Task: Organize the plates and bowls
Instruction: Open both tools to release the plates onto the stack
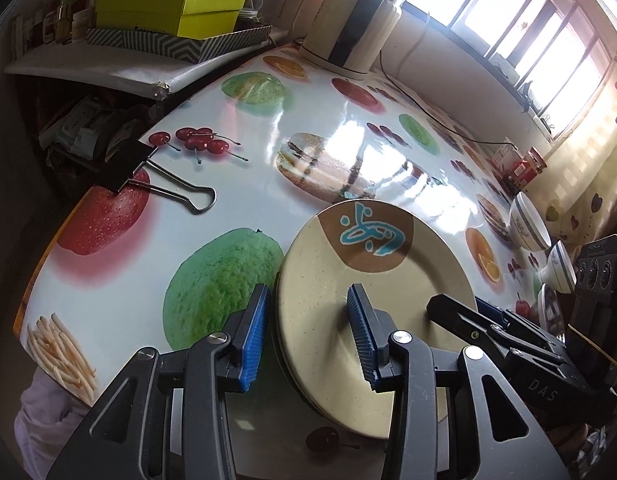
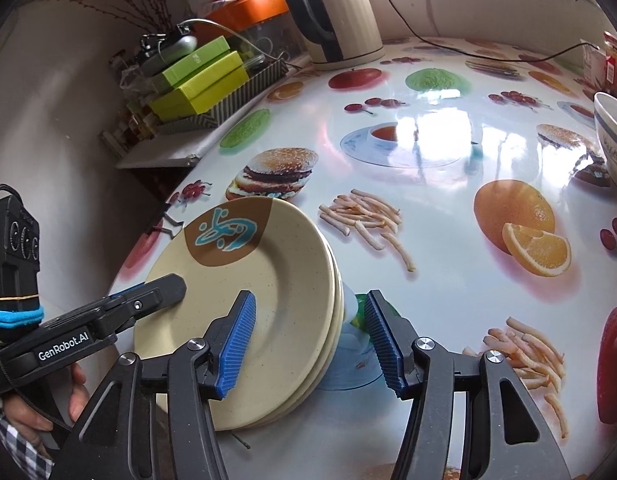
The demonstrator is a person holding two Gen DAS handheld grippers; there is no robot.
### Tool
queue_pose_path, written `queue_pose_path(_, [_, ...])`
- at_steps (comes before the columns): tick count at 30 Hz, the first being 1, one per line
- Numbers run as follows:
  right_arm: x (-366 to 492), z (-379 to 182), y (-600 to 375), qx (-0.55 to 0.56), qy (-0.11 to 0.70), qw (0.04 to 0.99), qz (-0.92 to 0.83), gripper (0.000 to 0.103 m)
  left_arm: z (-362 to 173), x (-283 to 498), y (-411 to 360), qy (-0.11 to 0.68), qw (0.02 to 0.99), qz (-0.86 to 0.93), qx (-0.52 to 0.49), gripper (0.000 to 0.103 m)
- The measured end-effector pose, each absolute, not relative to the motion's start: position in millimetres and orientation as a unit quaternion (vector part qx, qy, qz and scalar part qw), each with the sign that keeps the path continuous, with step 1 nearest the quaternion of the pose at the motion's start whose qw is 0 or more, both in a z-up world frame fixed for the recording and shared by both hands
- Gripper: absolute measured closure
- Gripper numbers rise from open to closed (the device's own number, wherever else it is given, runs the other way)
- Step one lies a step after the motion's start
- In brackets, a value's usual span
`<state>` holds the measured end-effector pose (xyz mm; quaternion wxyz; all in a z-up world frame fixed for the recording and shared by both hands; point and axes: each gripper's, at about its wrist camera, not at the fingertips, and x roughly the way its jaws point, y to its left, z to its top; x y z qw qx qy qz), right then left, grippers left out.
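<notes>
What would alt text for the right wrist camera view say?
A stack of beige plates with a brown and blue motif sits on a glossy food-print table, its right rim between the open blue pads of the right gripper. The left gripper reaches over the stack's left side.

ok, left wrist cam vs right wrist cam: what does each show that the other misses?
Left wrist only: the window, a whole binder clip at the table edge, and two bowls plus a third dish.

Right wrist only: the hand holding the left gripper, and the printed orange.

Both: the beige plate stack, each gripper open astride opposite rims, the kettle, the green boxes.
</notes>
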<state>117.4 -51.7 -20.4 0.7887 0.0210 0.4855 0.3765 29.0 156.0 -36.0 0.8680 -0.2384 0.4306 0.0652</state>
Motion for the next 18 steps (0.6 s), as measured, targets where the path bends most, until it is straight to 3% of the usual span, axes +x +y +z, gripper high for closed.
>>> queue_pose_path(18, [169.9, -20.7, -56.9, 0.038, 0.493, 0.802, 0.335, 0.055, -33.4, 100.1, 147.6, 0.453, 0.863, 0.049, -0.218, 0.062])
